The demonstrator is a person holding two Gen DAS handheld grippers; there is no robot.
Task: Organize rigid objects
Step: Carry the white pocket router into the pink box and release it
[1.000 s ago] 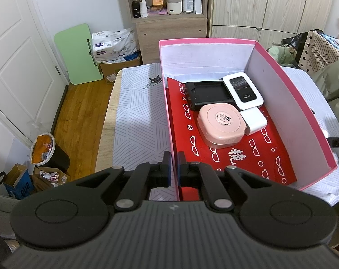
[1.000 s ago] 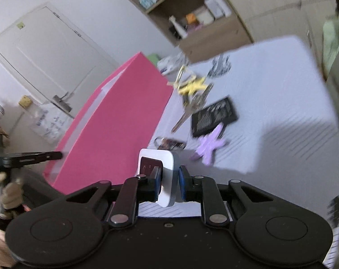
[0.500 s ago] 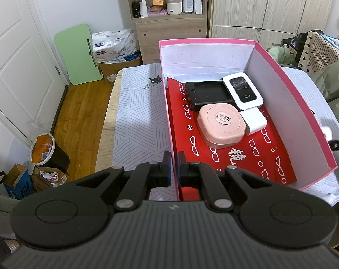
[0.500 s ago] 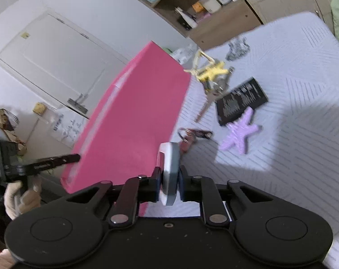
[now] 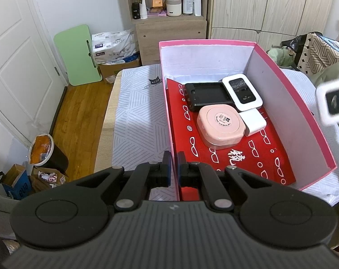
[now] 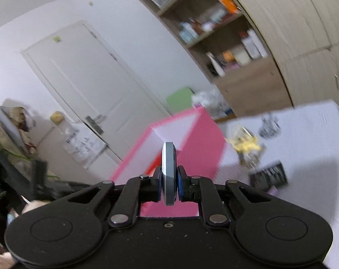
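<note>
while the left gripper (image 5: 173,164) pinches the pink box (image 5: 303,112) wall, the right gripper (image 6: 169,185) clamps a white device (image 6: 168,170) edge-on above it; inside, a router (image 5: 242,92) reads "wi-fi".

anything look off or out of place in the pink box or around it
Nothing looks damaged or spilled. Inside the pink box, the black tray, white wifi device, pink case and white charger lie flat, bunched together, leaving the near half bare.

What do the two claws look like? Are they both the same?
Yes, alike. The left claw and right claw are matte black plastic with two round discs, silver rivets on angled link bars, and blue pads inside the fingertips. No cables or sleeves show.
</note>
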